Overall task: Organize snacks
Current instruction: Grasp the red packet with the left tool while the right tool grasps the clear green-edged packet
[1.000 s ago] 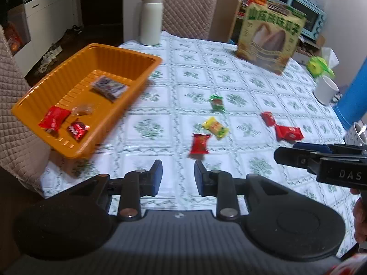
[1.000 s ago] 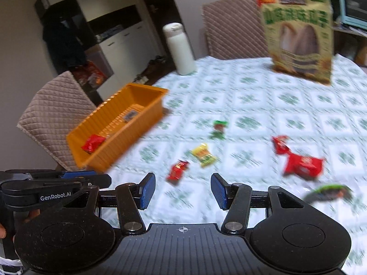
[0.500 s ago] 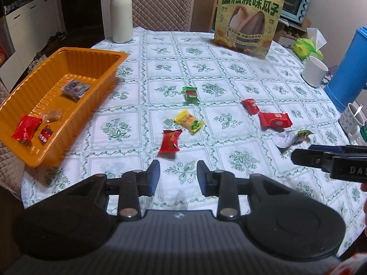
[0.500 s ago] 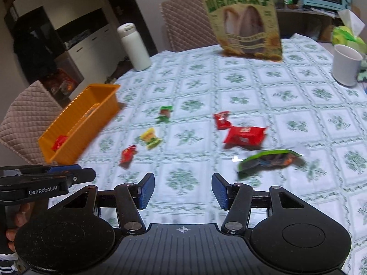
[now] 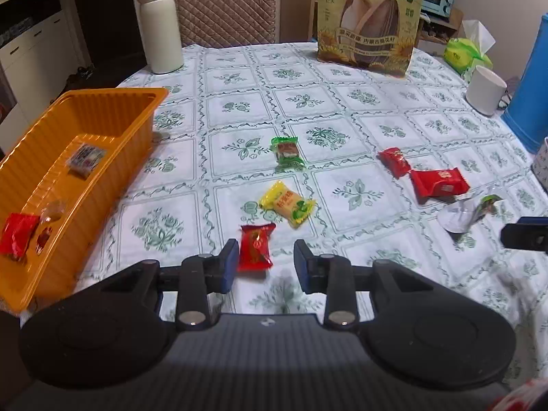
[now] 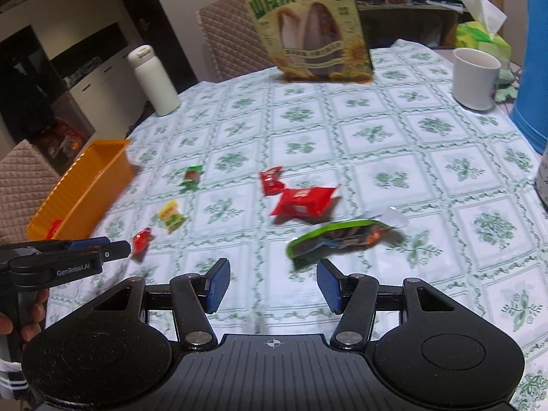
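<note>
My left gripper (image 5: 266, 263) is open, low over the table, with a small red snack packet (image 5: 255, 246) lying between its fingertips, untouched by the pads. Beyond it lie a yellow packet (image 5: 287, 203), a green packet (image 5: 287, 150) and two red packets (image 5: 394, 161) (image 5: 438, 181). The orange basket (image 5: 113, 167) at the left holds several snacks. My right gripper (image 6: 272, 282) is open with nothing between its fingers. A long green packet (image 6: 339, 238) lies just ahead of its right finger. The left gripper (image 6: 116, 250) shows at the left edge of the right wrist view.
A big sunflower-seed bag (image 5: 370, 17) stands at the back of the table, a white flask (image 5: 159, 27) at the back left. At the right are a white mug (image 5: 484, 89), a tissue pack (image 5: 469, 51) and a blue container (image 5: 527, 85). Quilted chairs surround the table.
Both grippers have sunk toward the table. The left one has closed in on the small red packet. The right one has swung right, bringing the long green packet close in front.
</note>
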Demonstrator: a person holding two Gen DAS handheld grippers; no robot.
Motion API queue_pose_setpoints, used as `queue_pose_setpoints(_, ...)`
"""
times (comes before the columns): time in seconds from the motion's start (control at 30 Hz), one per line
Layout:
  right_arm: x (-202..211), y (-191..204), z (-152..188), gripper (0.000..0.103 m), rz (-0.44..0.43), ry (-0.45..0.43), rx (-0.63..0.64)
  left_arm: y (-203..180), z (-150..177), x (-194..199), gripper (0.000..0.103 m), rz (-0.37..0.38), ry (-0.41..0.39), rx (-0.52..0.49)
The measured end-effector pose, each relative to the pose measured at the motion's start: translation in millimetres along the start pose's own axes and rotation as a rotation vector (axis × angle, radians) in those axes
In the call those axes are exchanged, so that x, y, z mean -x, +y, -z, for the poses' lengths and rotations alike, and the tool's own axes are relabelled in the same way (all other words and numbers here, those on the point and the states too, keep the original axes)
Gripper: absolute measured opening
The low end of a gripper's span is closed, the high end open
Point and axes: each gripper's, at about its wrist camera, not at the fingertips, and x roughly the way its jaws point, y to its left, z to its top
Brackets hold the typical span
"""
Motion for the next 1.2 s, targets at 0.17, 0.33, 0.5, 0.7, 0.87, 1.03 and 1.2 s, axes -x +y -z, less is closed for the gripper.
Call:
queue_pose_setpoints(0.17, -2, -9, -1, 0.056, 0.021, 0.001, -0.021, 2, -6, -20, 0.031, -0.016, 0.022, -0.02)
queue_pose_setpoints(0.33, -4, -15, -1, 0.056, 0.033, 0.006, -0.032, 5, -6, -33, 0.031, -0.02, 0.046, -0.023)
queue_pose_setpoints(0.5, -7, -16, -2, 0.057, 0.036, 0.008, -0.034, 6, -5, -39, 0.027, -0.015, 0.059, -0.017)
queue_pose_setpoints(0.7, -13, -17, -6, 0.057, 0.039, 0.014, -0.043, 7, -6, -38, 0.019, 0.005, 0.053, -0.011)
queue_pose_setpoints(0.87, -18, -22, -11, 0.057, 0.042, 0.016, -0.074, 12, -9, -27, 0.019, -0.004, 0.032, 0.015)
queue_pose_setpoints(1.03, -25, -35, -16, 0.057, 0.041, 0.009, -0.207, 23, -11, -14, 0.019, -0.023, 0.009, 0.049)
queue_pose_setpoints(1.2, -35, -56, -22, 0.056, 0.063, 0.006, -0.386, 34, -11, -5, 0.019, -0.044, -0.002, 0.076)
